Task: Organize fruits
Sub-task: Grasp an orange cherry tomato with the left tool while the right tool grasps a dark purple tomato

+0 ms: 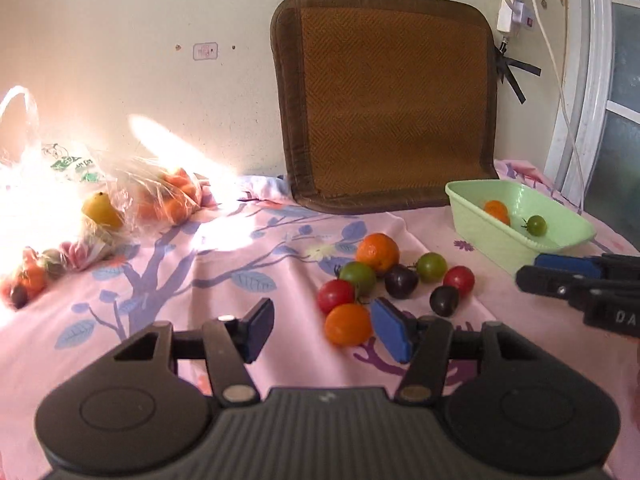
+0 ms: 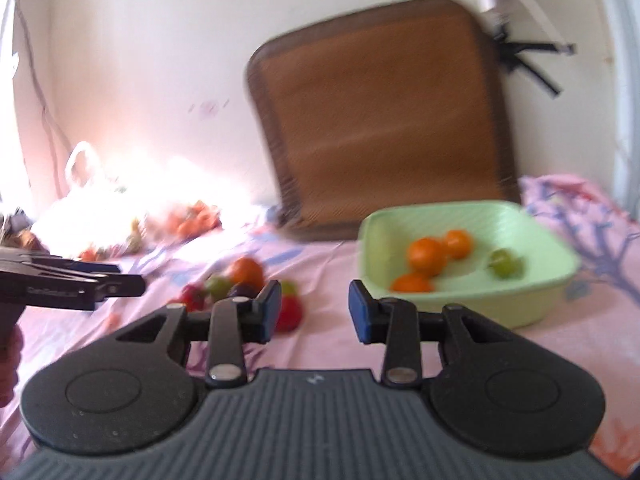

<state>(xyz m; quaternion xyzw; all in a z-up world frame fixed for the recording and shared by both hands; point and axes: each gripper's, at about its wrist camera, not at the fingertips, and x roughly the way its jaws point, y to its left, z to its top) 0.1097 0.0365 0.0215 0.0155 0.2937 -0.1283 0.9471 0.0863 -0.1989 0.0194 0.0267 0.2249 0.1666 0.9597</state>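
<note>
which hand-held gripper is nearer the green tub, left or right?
Right. The right hand-held gripper hangs open just short of the green tub; the left hand-held gripper sits open back by the loose fruit pile.

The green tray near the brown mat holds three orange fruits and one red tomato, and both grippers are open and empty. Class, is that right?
Not quite. In the right wrist view the green tray holds three orange fruits and one green tomato, not a red one. The left gripper and right gripper are indeed open and empty.
</note>
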